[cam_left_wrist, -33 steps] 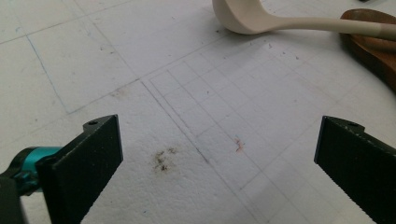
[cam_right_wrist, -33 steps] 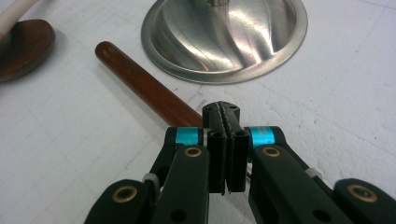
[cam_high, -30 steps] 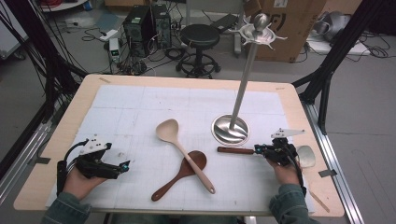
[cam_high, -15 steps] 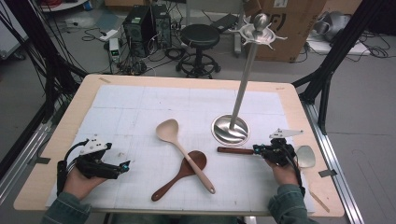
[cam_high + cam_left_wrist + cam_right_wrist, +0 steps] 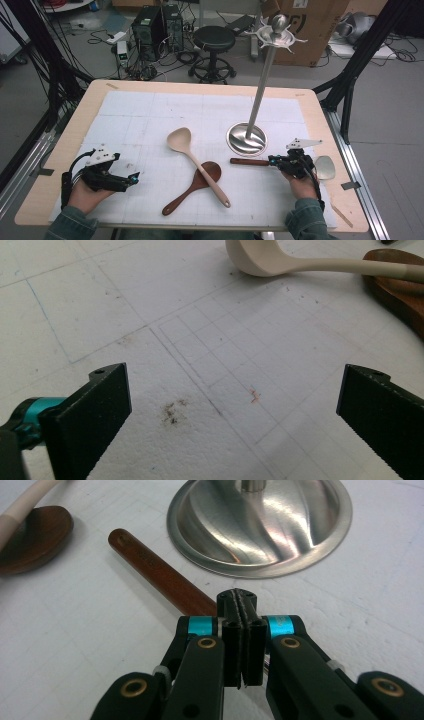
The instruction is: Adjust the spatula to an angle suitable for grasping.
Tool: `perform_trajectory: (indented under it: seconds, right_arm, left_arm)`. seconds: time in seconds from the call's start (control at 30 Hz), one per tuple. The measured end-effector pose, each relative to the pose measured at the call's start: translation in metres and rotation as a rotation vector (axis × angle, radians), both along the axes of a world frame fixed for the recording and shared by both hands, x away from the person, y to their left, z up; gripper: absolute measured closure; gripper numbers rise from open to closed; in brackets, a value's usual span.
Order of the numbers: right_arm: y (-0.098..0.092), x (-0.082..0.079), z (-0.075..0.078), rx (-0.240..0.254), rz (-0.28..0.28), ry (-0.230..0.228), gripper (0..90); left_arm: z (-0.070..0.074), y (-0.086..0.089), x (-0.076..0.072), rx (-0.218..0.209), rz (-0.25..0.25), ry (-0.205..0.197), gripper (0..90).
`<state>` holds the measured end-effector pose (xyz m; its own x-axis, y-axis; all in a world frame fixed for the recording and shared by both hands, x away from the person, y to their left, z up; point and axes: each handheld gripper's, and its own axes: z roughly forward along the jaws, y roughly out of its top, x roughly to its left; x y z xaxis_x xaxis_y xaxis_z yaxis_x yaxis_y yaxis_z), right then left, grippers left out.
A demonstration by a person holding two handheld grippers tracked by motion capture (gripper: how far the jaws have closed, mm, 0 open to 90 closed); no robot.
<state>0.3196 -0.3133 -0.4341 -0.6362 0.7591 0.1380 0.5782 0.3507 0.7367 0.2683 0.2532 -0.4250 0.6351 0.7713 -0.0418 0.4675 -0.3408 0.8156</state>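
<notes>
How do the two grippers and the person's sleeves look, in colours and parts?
Both the left gripper and right gripper are black, with teal bands near the jaws, brass-coloured pivot pins, a grey three-cornered plate on top, and black cables. The sleeves are grey-green.

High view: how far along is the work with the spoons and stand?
Done: nothing; the tall steel stand has bare hooks. In hand: the right gripper, shut, sits over the brown-handled metal utensil; a grip is unclear. To do: the cream plastic spoon and dark wooden spoon lie crossed on the mat, the left gripper open.
</notes>
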Motion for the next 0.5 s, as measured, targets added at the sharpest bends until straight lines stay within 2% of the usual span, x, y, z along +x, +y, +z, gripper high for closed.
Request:
perform_trajectory:
  seconds: [0.5]
  right_arm:
    - [0.025,-0.001,-0.001,0.013,0.053,0.005,89.7]
  left_arm:
    - [0.000,0.000,0.000,-0.001,-0.001,-0.001,1.6]
